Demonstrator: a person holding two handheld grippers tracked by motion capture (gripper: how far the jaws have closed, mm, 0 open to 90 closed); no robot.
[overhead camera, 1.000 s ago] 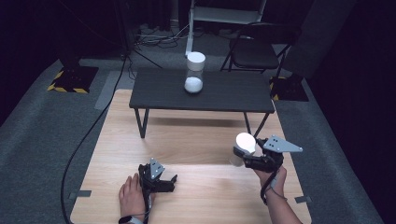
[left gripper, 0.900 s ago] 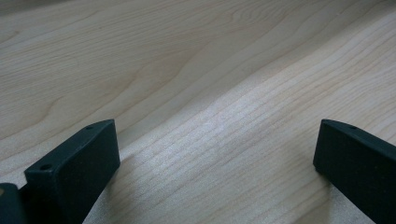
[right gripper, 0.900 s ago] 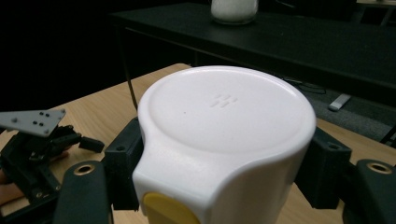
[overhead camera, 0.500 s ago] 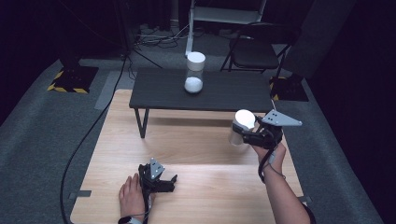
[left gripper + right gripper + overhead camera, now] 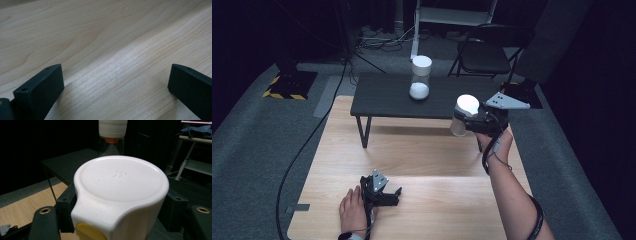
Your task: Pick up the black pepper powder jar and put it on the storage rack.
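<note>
My right gripper (image 5: 468, 121) is shut on a clear container with a white lid (image 5: 464, 114) and holds it in the air over the right end of the low black table (image 5: 377, 100). In the right gripper view the white lid (image 5: 117, 185), with a yellow tab at its front, sits between the two black jaws. A second clear jar with a white lid (image 5: 420, 77), holding something white at its bottom, stands upright on the black table. My left gripper (image 5: 393, 196) rests on the wooden tabletop (image 5: 422, 155) near the front, open, with bare wood (image 5: 112, 57) between its jaws.
The low black table stands across the far part of the wooden top. Behind it are a folding chair (image 5: 492, 50), a white stand (image 5: 447, 15) and cables on the grey floor (image 5: 262, 130). A black cable (image 5: 307, 140) runs down the left side.
My right gripper has risen and moved away from me toward the black table, carrying the white-lidded container. The left gripper has stayed in place.
</note>
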